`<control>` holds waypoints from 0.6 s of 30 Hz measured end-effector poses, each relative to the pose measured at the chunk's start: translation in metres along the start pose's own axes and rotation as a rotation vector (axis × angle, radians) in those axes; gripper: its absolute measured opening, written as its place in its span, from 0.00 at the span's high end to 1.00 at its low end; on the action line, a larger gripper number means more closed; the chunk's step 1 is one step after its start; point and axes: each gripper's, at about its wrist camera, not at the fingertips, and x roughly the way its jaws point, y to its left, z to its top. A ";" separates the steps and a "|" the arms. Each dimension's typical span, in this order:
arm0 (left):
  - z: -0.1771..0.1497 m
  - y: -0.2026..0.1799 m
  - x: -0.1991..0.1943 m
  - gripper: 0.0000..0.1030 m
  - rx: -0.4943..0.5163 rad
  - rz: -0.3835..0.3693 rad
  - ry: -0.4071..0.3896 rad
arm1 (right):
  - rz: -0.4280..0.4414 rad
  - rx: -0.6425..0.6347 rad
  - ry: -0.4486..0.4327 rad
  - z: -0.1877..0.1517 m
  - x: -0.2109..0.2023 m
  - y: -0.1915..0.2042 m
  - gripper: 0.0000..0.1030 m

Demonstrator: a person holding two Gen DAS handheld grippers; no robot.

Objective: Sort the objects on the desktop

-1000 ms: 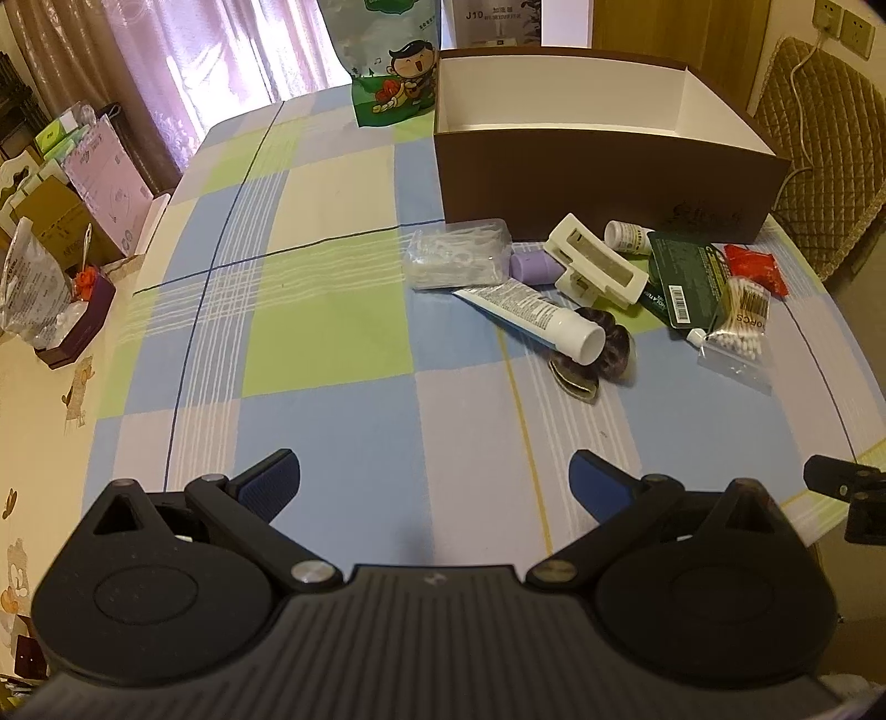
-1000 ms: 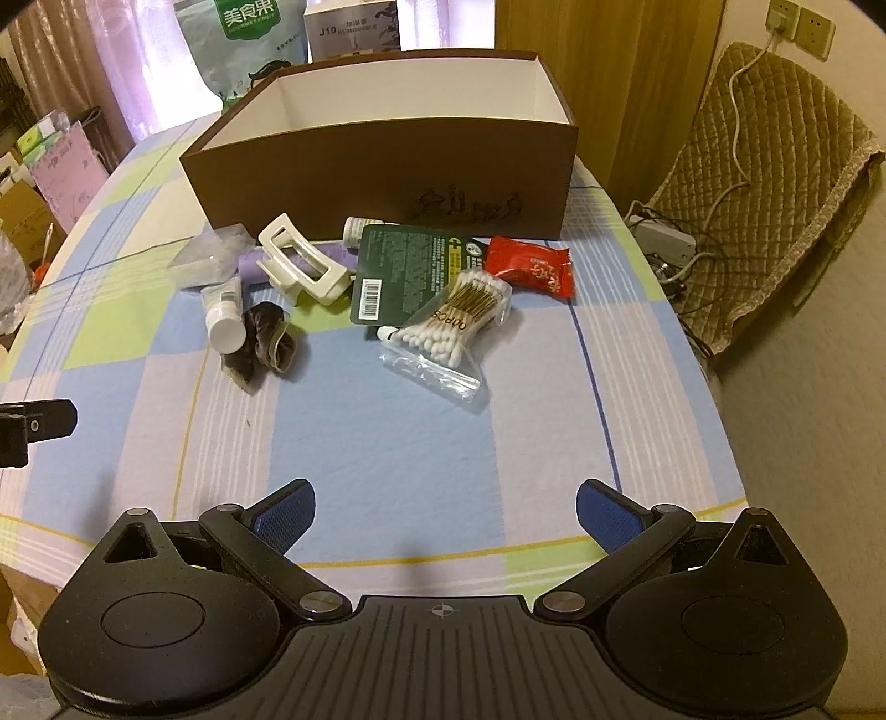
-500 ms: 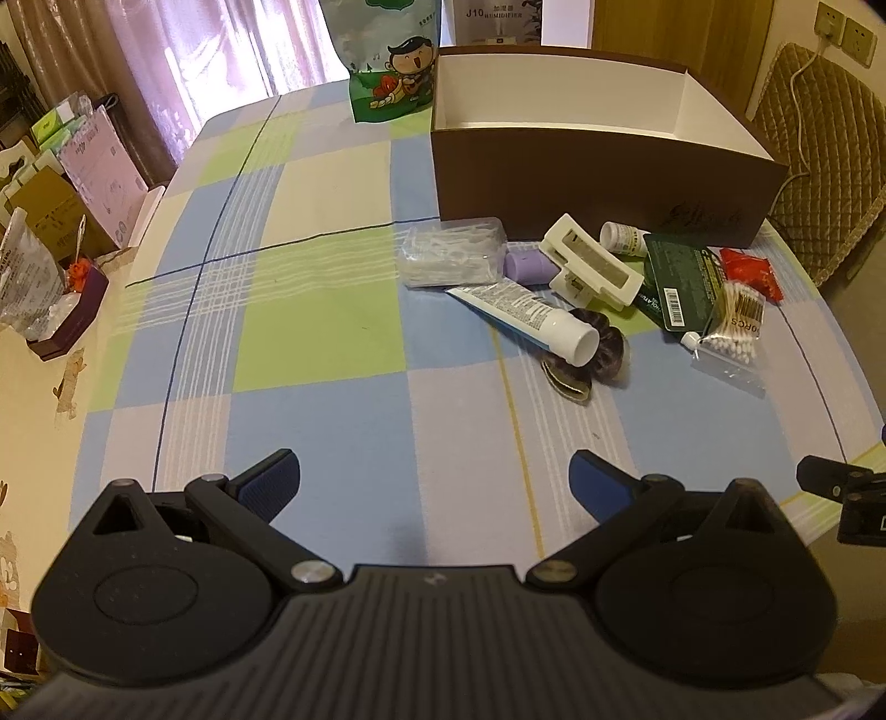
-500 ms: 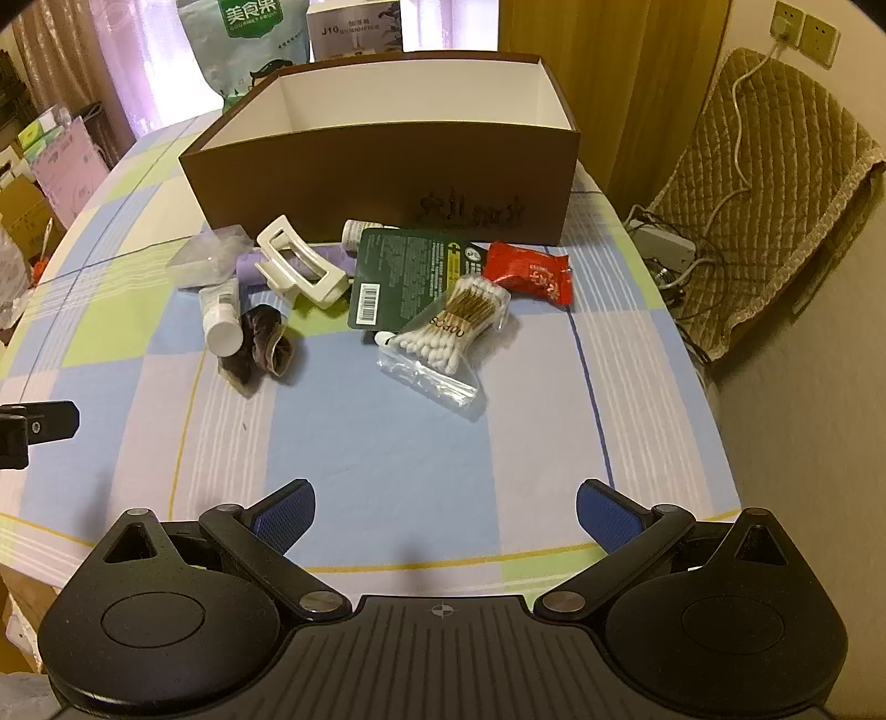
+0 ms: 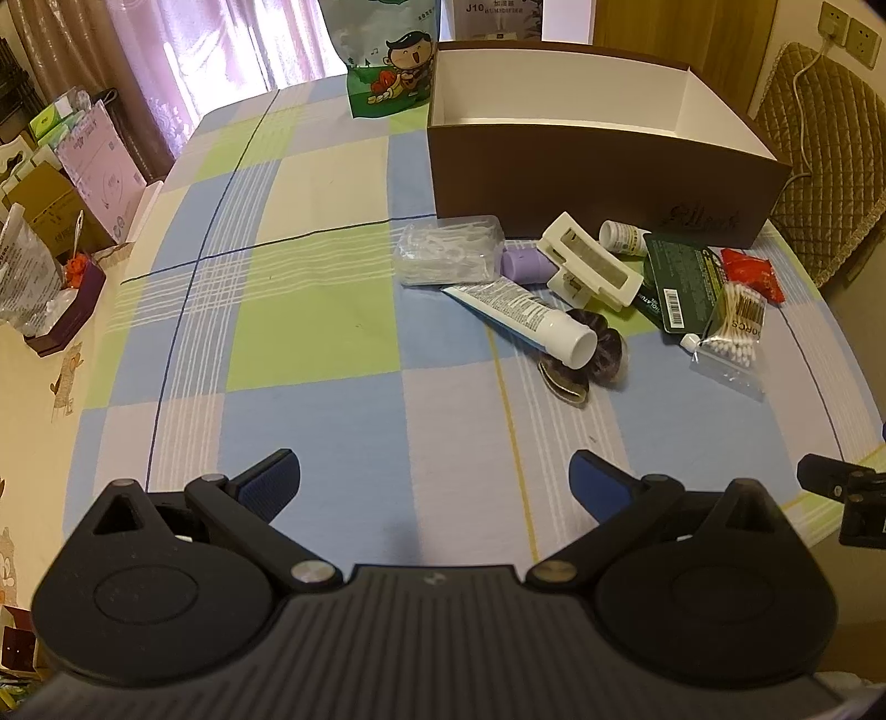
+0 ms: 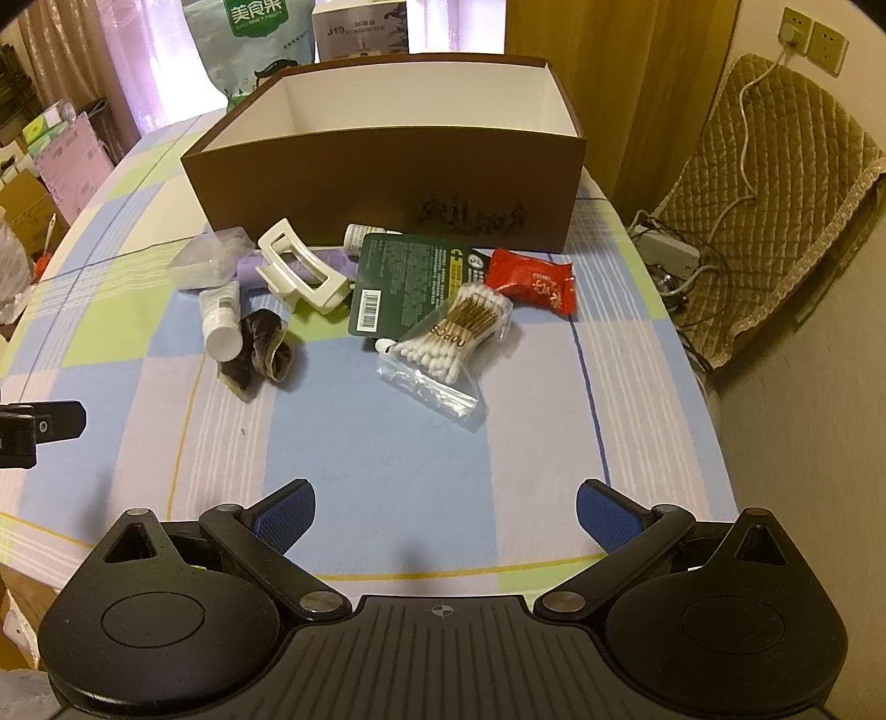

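Note:
A brown box (image 6: 387,177) with a white inside stands open on the checked tablecloth; it also shows in the left wrist view (image 5: 598,171). In front of it lies a loose pile: a cream hair claw (image 6: 302,271), a white tube (image 5: 526,318), a clear plastic case (image 5: 451,249), a dark scrunchie (image 6: 266,346), a green card pack (image 6: 412,282), a bag of cotton swabs (image 6: 454,332) and a red packet (image 6: 534,279). My left gripper (image 5: 434,482) and right gripper (image 6: 446,512) are both open and empty, hovering near the table's front edge, well short of the pile.
A green snack bag (image 5: 387,55) and a white carton (image 6: 360,27) stand behind the box. A quilted chair (image 6: 775,177) with cables stands to the right of the table. Boxes and bags (image 5: 61,183) crowd the floor at the left.
Both grippers have drifted slightly forward toward the pile, so the objects look a little nearer. Both stay open. Nothing on the table has moved.

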 end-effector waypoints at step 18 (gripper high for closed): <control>0.008 -0.001 0.007 0.01 0.001 0.004 0.005 | 0.012 -0.006 0.003 0.008 0.006 -0.002 0.00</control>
